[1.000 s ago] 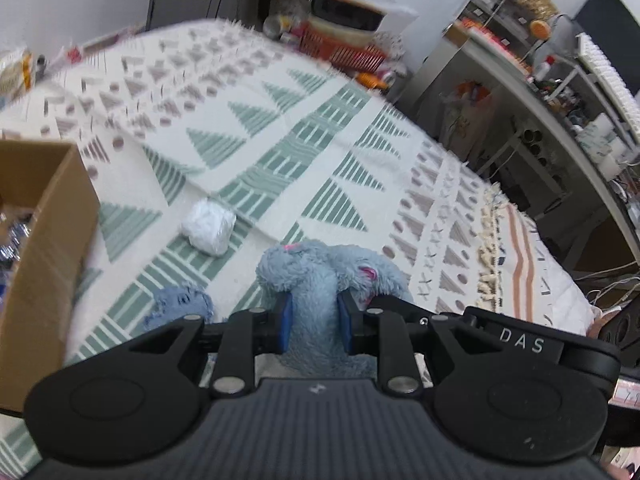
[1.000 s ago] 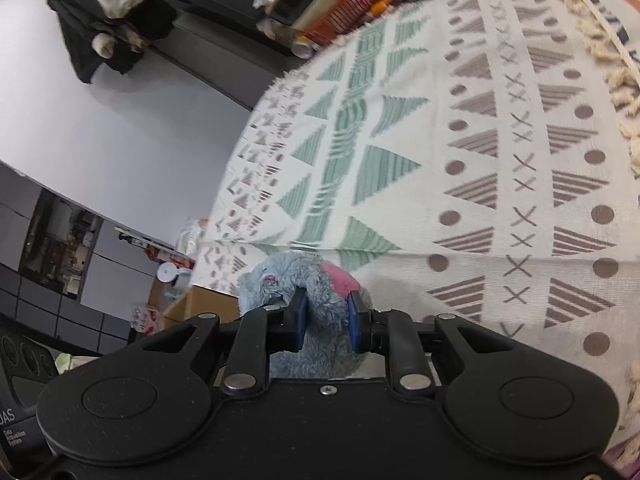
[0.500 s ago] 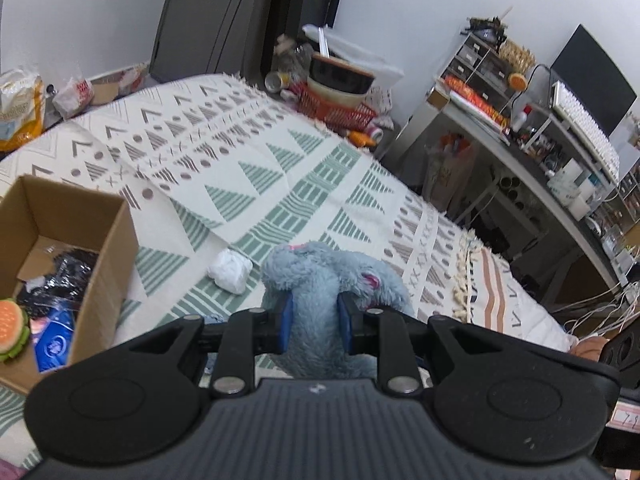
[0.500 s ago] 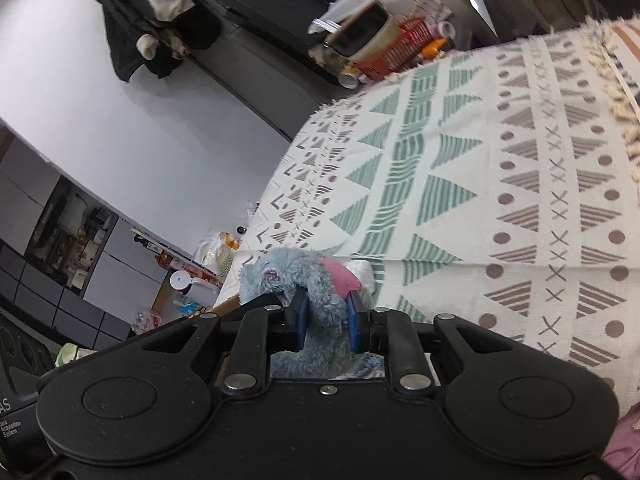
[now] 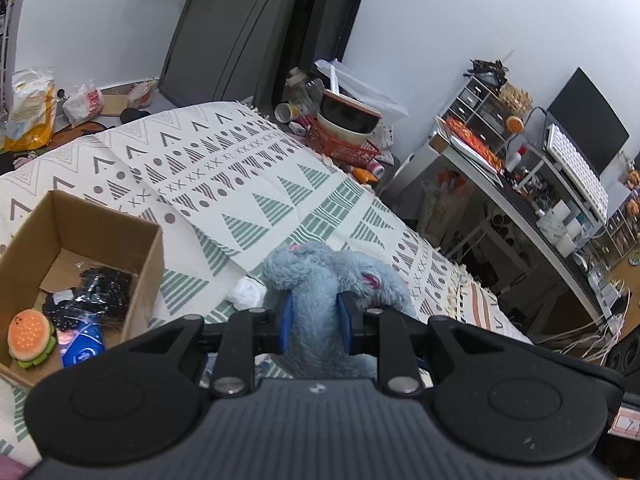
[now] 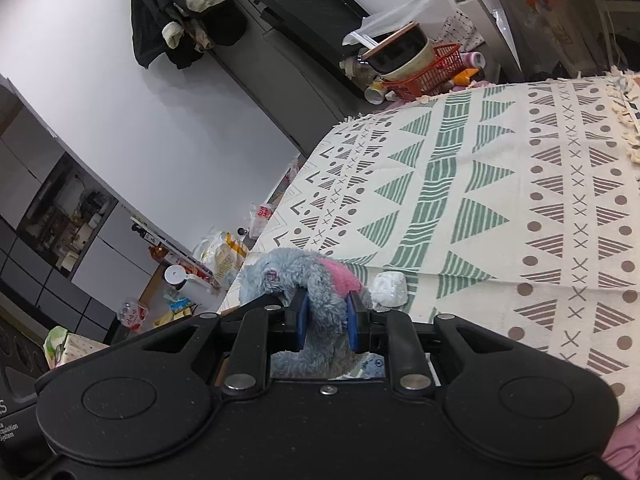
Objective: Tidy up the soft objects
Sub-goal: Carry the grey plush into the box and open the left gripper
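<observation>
the fluffy blue plush toy (image 5: 320, 276) is up off the patterned blanket (image 5: 248, 184), pinched from both sides: left gripper (image 5: 315, 320) and right gripper (image 6: 326, 322) each clamp a fuzzy part between their blue pads. both point forward over the bed. a white wad (image 5: 246, 294) lies just below it, and the cardboard box (image 5: 148, 248) sits off to the left.

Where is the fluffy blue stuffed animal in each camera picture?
Left wrist view: the blue plush toy sits bottom centre, pinched by the left gripper.
Right wrist view: it sits bottom centre, pinched by the right gripper.
Shared landmark: the white crumpled wad beside it.
</observation>
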Demonstrator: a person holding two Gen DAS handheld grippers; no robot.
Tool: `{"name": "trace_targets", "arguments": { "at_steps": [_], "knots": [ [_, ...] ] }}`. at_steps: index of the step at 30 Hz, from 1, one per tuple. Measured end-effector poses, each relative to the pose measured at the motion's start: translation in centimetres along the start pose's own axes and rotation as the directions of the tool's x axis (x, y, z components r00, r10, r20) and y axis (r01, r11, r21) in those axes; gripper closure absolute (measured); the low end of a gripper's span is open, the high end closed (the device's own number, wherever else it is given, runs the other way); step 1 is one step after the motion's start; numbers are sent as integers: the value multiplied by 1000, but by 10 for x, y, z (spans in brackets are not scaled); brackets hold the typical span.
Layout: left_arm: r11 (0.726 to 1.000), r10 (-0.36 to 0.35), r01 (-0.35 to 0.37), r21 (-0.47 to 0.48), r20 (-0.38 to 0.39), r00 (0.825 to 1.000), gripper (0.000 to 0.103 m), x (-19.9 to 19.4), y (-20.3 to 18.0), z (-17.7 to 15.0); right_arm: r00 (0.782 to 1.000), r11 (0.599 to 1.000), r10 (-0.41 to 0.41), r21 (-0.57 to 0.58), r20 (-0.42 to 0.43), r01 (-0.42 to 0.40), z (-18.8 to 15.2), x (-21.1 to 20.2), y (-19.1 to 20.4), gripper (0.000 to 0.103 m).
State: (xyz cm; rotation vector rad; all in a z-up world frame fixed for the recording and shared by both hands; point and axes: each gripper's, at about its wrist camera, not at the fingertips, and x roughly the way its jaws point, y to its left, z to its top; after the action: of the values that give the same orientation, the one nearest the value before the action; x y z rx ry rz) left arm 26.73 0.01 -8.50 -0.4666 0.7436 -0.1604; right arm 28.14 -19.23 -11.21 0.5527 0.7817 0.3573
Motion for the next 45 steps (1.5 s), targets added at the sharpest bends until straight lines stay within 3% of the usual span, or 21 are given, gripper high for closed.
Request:
{"name": "trace_targets", "arguments": {
  "at_steps": [13, 24, 33, 45],
  "knots": [
    [990, 7, -2, -138, 39, 999, 80, -16, 62, 21, 1000, 997, -6, -83, -23, 5, -8, 38, 58, 83],
    [960, 23, -8, -278, 49, 999, 80, -15, 128, 34, 997, 992, 0, -123, -71, -9, -22, 83, 95, 83],
    [928, 93, -67, -365, 55, 994, 80, -11, 175, 40, 993, 987, 0, -157, -122, -19, -35, 127, 123, 83],
    [889, 170, -144, -435, 21, 985, 80, 7, 211, 42, 984, 991, -15, -135, -177, -9, -47, 169, 130, 83]
  ]
}}
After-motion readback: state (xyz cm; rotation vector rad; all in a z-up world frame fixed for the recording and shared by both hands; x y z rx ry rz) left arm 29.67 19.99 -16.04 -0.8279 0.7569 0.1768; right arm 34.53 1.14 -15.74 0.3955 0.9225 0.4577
